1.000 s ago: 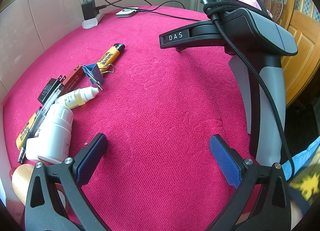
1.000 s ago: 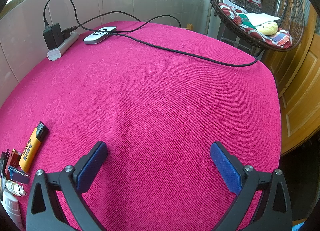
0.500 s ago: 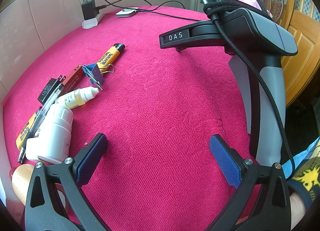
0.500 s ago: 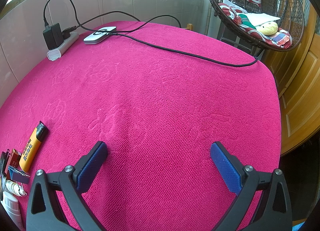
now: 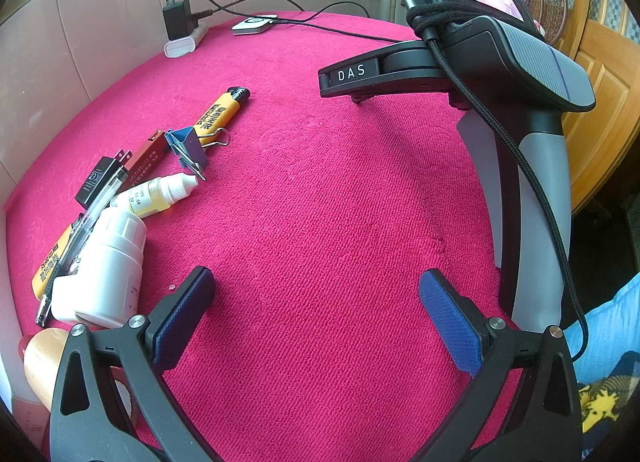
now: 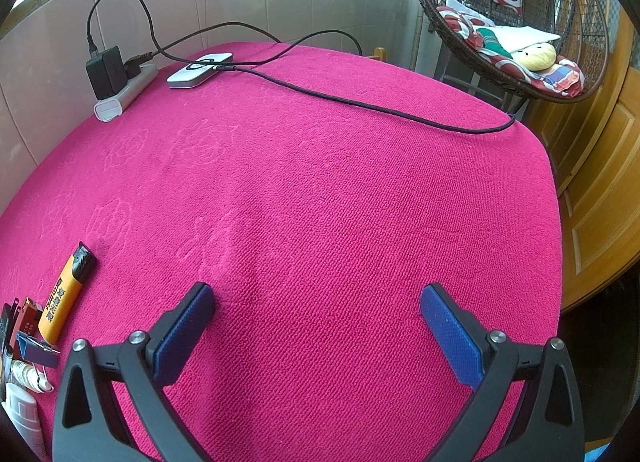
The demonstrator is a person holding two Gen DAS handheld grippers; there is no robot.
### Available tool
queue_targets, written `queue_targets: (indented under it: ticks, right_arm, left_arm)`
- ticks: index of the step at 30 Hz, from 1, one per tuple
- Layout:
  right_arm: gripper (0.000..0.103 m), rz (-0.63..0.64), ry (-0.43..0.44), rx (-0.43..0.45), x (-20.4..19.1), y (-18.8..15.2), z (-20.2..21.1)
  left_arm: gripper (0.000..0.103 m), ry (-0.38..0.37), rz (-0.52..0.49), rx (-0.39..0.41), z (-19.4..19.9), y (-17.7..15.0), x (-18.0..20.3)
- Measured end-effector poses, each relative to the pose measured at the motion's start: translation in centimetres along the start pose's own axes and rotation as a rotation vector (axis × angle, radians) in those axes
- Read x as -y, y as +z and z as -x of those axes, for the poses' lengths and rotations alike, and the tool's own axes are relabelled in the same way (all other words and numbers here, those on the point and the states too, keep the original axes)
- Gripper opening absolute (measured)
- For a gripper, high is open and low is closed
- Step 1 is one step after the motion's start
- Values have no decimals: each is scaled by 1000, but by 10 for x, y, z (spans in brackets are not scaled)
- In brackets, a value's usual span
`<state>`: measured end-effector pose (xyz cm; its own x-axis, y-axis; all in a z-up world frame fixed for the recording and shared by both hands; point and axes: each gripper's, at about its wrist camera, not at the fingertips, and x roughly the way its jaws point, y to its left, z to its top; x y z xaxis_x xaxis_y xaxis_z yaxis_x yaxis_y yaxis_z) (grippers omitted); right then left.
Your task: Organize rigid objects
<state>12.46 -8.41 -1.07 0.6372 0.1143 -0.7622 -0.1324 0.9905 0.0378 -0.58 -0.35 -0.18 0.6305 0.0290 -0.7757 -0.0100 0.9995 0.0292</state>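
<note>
Both my jaws stand wide with nothing between them: my left gripper [image 5: 316,312] and my right gripper [image 6: 318,326] hover over bare magenta tablecloth [image 6: 340,190]. To my left, the rigid objects lie in a loose row near the cloth's edge. Largest first: a white pill bottle [image 5: 106,266] on its side, just beside my left finger; an orange lighter [image 5: 222,108] farthest along; a small dropper bottle [image 5: 160,192]; a blue binder clip [image 5: 188,146] between dropper and lighter.
</note>
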Motion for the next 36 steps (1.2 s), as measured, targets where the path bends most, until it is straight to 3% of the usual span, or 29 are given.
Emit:
queue_targets:
  ticks: [30, 34, 36]
  right_arm:
    - [103, 0, 0, 0, 0, 1, 0]
    - [103, 0, 0, 0, 0, 0, 0]
    - [103, 0, 0, 0, 0, 0, 0]
  left_arm:
    - [103, -6, -12, -11, 4, -1, 1]
    - [103, -69, 66, 121, 56, -7, -7]
    - [103, -50, 112, 240, 100, -12, -17]
